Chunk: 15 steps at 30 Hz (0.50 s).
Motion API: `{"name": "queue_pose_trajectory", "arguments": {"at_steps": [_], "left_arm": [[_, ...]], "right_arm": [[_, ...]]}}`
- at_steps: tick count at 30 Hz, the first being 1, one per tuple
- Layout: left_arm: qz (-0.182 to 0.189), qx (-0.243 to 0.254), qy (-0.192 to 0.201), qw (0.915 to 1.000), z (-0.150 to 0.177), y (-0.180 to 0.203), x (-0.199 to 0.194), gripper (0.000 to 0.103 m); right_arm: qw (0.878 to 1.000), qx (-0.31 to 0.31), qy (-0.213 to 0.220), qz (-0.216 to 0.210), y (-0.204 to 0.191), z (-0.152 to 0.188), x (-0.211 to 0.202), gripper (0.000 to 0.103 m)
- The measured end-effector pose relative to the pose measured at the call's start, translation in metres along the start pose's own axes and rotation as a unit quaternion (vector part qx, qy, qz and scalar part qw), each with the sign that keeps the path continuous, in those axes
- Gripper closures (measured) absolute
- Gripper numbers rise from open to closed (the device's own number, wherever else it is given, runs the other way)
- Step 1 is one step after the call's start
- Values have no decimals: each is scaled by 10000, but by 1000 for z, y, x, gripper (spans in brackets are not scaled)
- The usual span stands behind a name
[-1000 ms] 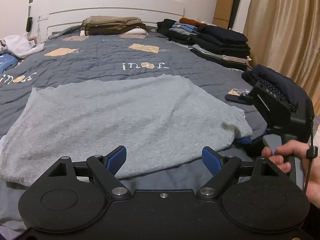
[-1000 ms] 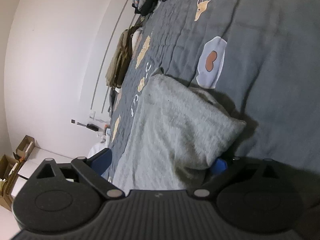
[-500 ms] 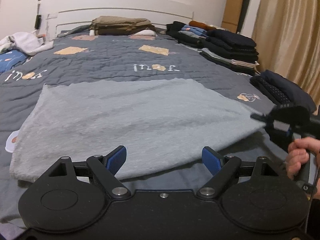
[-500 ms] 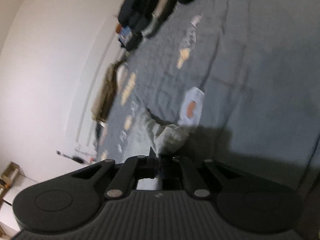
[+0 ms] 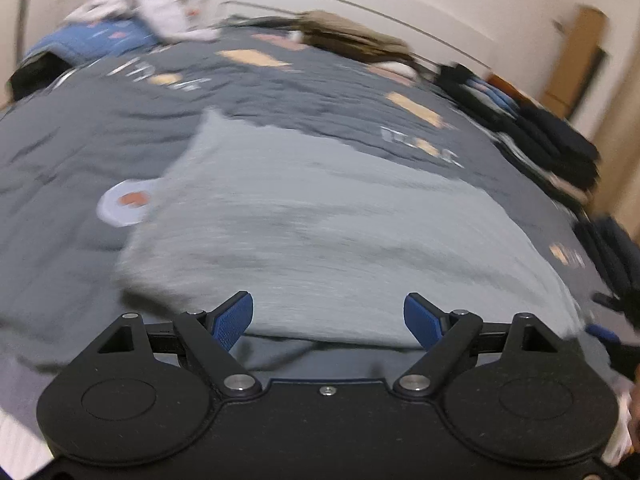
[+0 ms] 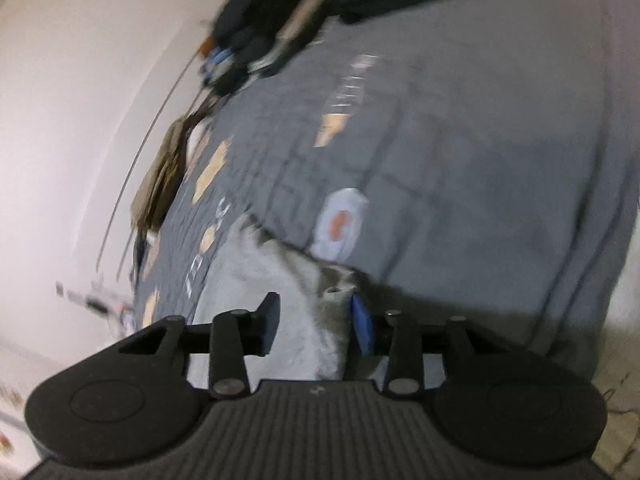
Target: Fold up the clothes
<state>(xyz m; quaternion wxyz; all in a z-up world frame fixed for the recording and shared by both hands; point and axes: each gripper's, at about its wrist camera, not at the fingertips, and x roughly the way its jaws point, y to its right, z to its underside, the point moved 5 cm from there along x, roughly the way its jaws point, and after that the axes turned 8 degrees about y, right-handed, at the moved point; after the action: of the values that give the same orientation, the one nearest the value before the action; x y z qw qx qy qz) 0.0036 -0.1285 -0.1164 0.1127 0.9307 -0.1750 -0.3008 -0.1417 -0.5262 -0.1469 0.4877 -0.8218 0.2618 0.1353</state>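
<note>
A grey garment [image 5: 320,220] lies spread flat on the dark grey bedspread [image 5: 80,140]. My left gripper [image 5: 328,316] hovers over the garment's near edge, open, with nothing between its blue pads. In the right wrist view my right gripper [image 6: 314,316] is at the garment's [image 6: 248,280] right corner. Its jaws are opening, and the bunched corner sits loosely between them, close to the blue pad [image 6: 360,320]. The right gripper [image 5: 616,304] also shows as a dark blur at the right edge of the left wrist view.
Stacks of folded dark clothes [image 5: 560,148] line the bed's far right side. A folded tan pile [image 5: 352,36] sits by the headboard, and loose white and blue clothing [image 5: 120,20] lies at the far left. The bed's edge and floor [image 6: 624,360] are on the right.
My right gripper shut on the garment's corner, lifted it, and now has its jaws apart again. My left gripper swung left and rolled, so its view is tilted and blurred.
</note>
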Motion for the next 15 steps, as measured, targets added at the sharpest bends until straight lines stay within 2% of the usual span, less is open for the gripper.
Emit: {"name": "queue_pose_trajectory", "arguments": {"at_steps": [5,11,15], "left_arm": [[-93,-678,119,9976,-6,-30,-7,21],[-375,-1099,307,9928,-12,-60,-14,21],[-395,-1697,335,9841,-11,-86,-15,21]], "right_arm": [[9906,-1286,-205,-419,-50,17,4,49],[9617,-2506,-712,-858,-100,57,12,45],[9424,-3002,-1014,-1072,-123,91,13,43]]}}
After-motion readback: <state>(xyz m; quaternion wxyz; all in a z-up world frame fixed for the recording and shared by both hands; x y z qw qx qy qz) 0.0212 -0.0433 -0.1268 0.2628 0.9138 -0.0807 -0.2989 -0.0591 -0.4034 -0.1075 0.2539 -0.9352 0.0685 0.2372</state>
